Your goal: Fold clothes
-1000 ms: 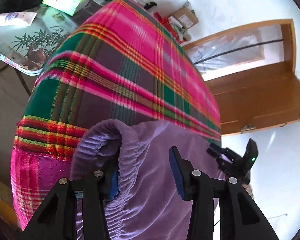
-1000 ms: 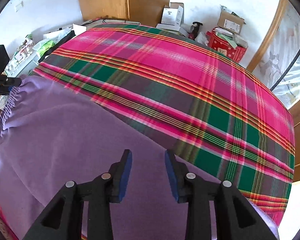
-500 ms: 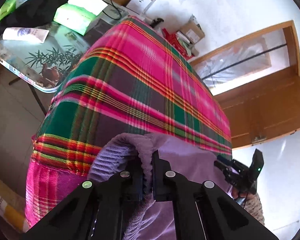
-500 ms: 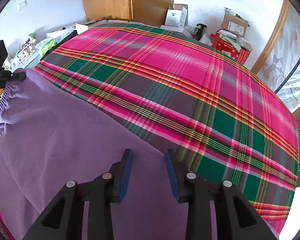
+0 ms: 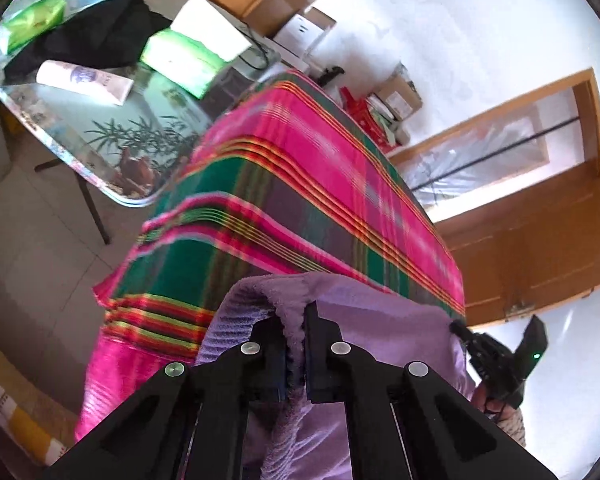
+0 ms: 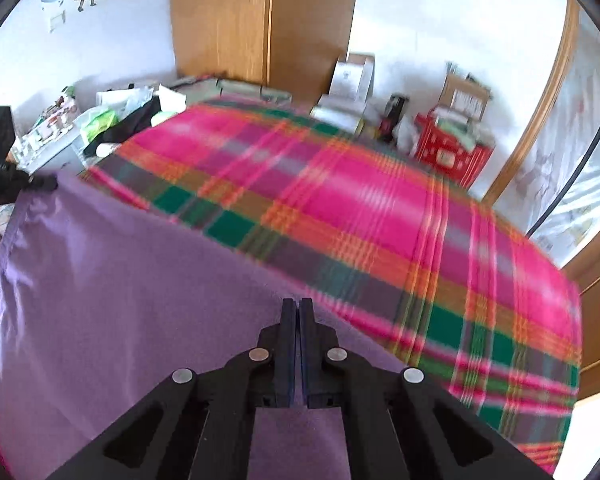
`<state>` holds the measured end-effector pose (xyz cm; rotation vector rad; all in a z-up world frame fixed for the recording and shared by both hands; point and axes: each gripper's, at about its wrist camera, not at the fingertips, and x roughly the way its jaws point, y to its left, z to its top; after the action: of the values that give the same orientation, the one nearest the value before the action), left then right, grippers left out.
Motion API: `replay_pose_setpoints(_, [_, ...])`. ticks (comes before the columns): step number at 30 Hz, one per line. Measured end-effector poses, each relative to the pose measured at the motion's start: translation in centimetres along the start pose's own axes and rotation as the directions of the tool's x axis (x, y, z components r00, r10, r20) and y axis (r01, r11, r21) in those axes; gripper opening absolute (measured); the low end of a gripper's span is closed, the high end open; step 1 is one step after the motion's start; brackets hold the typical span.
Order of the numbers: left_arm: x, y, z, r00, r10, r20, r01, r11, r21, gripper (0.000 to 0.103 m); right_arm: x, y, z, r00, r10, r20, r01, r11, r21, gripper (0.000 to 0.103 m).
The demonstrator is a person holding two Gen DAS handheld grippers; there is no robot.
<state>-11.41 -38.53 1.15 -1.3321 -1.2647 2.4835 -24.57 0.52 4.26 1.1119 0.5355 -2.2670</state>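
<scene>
1. L gripper (image 5: 296, 332): jaws pressed together, pinching the gathered elastic waistband (image 5: 288, 312) of the purple garment (image 5: 380, 320). Ribbed edge bunches up between the pads and curls over on its left.
2. R gripper (image 6: 296, 312): jaws have just been closing, now pressed together with only a thin slit between them. Purple garment (image 6: 120, 280) lies under and around the tips, apparently nipped. Actual bite of cloth hidden by the fingers.
3. From L cam, R gripper (image 5: 462, 327) sits at the garment's far right edge, tip touching the cloth. A bit of patterned sleeve (image 5: 510, 420) shows behind it.
4. From R cam, L gripper (image 6: 40, 183) is at the garment's far left corner, cloth pulled fairly taut between the two.
5. Garment lies at the near end of the bed, on a pink/green/orange plaid blanket (image 6: 360, 208) that covers the whole top. Blanket blurred in both views.
6. Beyond the bed: glass-top side table (image 5: 60, 132) w/ black cloth, green packs, a white tube. Wooden wardrobe (image 6: 260, 20) at the back wall, cardboard boxes (image 6: 464, 92) and a red crate (image 6: 452, 148) on the floor, wooden door (image 5: 540, 240) to the right.
</scene>
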Motion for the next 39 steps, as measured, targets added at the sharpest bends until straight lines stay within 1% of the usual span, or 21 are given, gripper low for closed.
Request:
replay_pose_setpoints(3, [-0.1, 0.8, 0.3, 1.0, 0.02, 0.014, -0.02, 1.0, -0.02, 0.006, 0.6, 1.1, 1.8, 0.999, -0.042, 0.032, 0.043, 0.999, -0.026, 0.001])
replay_pose_setpoints(6, [0.3, 1.4, 0.6, 0.999, 0.04, 0.007, -0.04, 0.999, -0.034, 0.006, 2.5, 1.9, 3.0, 0.997, -0.076, 0.009, 0.076, 0.996, -0.051, 0.001])
replay_pose_setpoints(10, [1.0, 2.0, 0.6, 0.998, 0.06, -0.008, -0.06, 0.997, -0.042, 0.006, 4.7, 2.6, 3.0, 0.995, -0.092, -0.037, 0.089, 0.994, -0.056, 0.002])
replay_pose_setpoints(18, [1.5, 2.1, 0.6, 0.996, 0.082, -0.034, -0.083, 0.996, -0.038, 0.007, 6.6, 3.4, 2.4, 0.985, -0.146, -0.089, 0.139, 0.987, -0.075, 0.002])
replay_pose_setpoints(19, [1.5, 2.1, 0.6, 0.996, 0.081, -0.039, -0.083, 0.996, -0.039, 0.009, 6.5, 3.6, 2.5, 0.983, -0.164, -0.088, 0.157, 0.984, -0.079, 0.002])
replay_pose_setpoints(21, [1.0, 2.1, 0.5, 0.996, 0.079, -0.048, -0.081, 0.996, -0.047, 0.012, 5.8, 3.9, 2.5, 0.982, -0.174, -0.079, 0.168, 0.983, -0.07, 0.003])
replay_pose_setpoints(22, [0.6, 2.1, 0.3, 0.996, 0.075, -0.047, -0.077, 0.996, -0.043, 0.017, 5.3, 4.0, 2.5, 0.982, -0.175, -0.072, 0.171, 0.983, -0.061, 0.004])
replay_pose_setpoints(23, [0.2, 2.0, 0.2, 0.996, 0.073, -0.045, -0.074, 0.996, -0.04, 0.02, 4.9, 3.9, 2.5, 0.982, -0.178, -0.065, 0.175, 0.983, -0.054, 0.007])
replay_pose_setpoints(24, [-0.4, 2.0, -0.1, 0.996, 0.076, -0.04, -0.077, 0.996, -0.036, 0.025, 4.4, 3.9, 2.5, 0.982, -0.18, -0.057, 0.177, 0.983, -0.046, 0.011])
replay_pose_setpoints(25, [-1.0, 1.9, -0.4, 0.996, 0.08, -0.036, -0.081, 0.996, -0.03, 0.033, 3.6, 3.9, 2.5, 0.984, -0.173, -0.044, 0.172, 0.985, -0.034, 0.012])
replay_pose_setpoints(27, [-2.6, 1.8, -1.3, 0.995, 0.1, -0.022, -0.101, 0.995, -0.01, 0.038, 2.3, 3.9, 2.4, 0.987, -0.16, -0.027, 0.159, 0.987, -0.012, 0.012])
replay_pose_setpoints(30, [-5.0, 1.9, -2.9, 0.993, 0.122, -0.005, -0.122, 0.993, 0.009, 0.038, 0.4, 4.2, 2.0, 0.99, -0.139, -0.013, 0.139, 0.99, 0.018, 0.014])
replay_pose_setpoints(31, [-5.7, 1.9, -3.7, 0.991, 0.135, -0.006, -0.135, 0.991, 0.017, 0.042, -0.3, 4.6, 1.7, 0.992, -0.127, -0.007, 0.127, 0.992, 0.021, 0.015])
replay_pose_setpoints(32, [-6.2, 1.9, -4.6, 0.989, 0.146, -0.01, -0.145, 0.989, 0.033, 0.044, -1.0, 5.0, 1.3, 0.993, -0.115, -0.002, 0.115, 0.993, 0.023, 0.015])
replay_pose_setpoints(35, [-7.3, 1.9, -7.2, 0.987, 0.158, -0.037, -0.155, 0.985, 0.071, 0.045, -2.5, 6.4, 0.2, 0.998, -0.067, 0.008, 0.067, 0.998, 0.02, 0.017])
replay_pose_setpoints(37, [-7.4, 2.2, -8.4, 0.986, 0.159, -0.054, -0.155, 0.985, 0.071, 0.047, -3.5, 7.7, -0.5, 1.0, -0.026, 0.017, 0.026, 1.0, 0.015, 0.017])
replay_pose_setpoints(39, [-7.4, 2.4, -9.3, 0.981, 0.184, -0.06, -0.179, 0.981, 0.08, 0.047, -4.3, 9.0, -1.3, 1.0, 0.017, 0.021, -0.017, 1.0, 0.012, 0.017])
